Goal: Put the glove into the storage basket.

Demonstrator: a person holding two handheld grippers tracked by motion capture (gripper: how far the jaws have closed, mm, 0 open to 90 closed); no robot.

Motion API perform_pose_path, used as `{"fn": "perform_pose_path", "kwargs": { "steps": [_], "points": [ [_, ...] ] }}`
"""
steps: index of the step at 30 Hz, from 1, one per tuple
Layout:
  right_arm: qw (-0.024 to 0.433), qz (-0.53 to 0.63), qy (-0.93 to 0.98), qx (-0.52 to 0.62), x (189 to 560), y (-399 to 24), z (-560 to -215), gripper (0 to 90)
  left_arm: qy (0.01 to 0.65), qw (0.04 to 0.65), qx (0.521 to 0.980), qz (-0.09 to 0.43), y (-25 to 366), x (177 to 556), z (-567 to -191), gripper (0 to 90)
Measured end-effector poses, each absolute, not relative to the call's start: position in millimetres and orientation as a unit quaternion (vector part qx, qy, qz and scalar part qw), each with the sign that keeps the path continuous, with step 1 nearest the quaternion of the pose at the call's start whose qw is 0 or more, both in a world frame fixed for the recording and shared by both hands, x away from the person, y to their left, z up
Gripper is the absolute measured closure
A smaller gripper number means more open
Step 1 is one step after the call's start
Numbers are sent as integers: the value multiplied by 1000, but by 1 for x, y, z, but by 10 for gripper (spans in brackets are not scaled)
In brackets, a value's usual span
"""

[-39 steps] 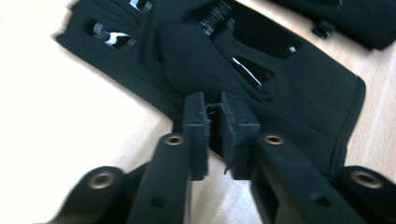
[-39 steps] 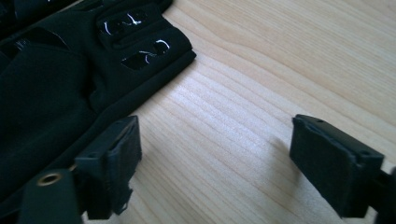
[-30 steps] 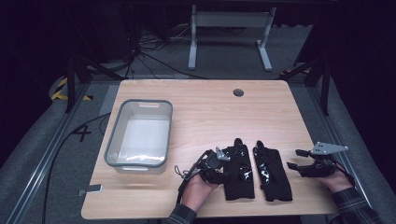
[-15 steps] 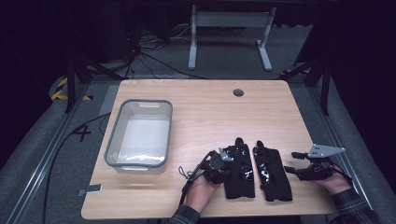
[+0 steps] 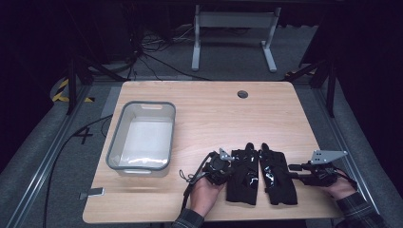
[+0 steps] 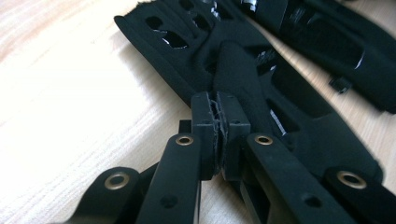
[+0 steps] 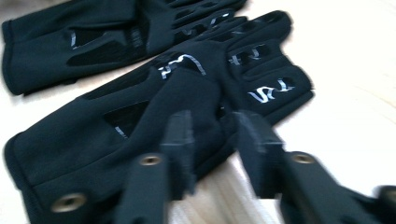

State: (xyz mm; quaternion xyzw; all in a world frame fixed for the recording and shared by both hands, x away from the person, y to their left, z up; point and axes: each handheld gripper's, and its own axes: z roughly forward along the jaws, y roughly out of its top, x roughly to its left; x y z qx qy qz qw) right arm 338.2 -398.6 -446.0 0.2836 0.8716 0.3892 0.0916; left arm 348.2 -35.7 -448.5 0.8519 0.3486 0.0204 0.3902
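While both black gloves are lying flat on the bench right of the grey bin (image 5: pixel 141 137), the left gripper (image 6: pixel 217 112) is pinching the left glove (image 5: pixel 243 175); the right gripper (image 7: pixel 212 135), closing, is straddling the right glove (image 5: pixel 277 173), fingers (image 7: pixel 180 135) not yet clamping. Lifting remains.

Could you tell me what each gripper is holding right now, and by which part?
Left gripper pinches the left glove by its thumb-side edge. Right gripper has been closing around the right glove's thumb, not clamped.

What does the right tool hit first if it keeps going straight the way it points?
Likely the near glove: the right tool already has the glove's edge between its jaws, which have just been closing. Beyond lies the second glove. Whether the pads press yet is unclear.
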Motion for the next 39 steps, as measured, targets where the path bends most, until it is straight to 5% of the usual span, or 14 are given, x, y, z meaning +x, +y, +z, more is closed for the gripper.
{"fn": "perform_pose_path", "kwargs": {
  "steps": [9,39],
  "points": [
    [69,371,887,267,340,-392,-453,861,351,432,831,10,-30,349,-437,874],
    [66,367,895,243,354,-348,-455,897,330,500,800,-23,-33,353,-411,875]
  ]
}}
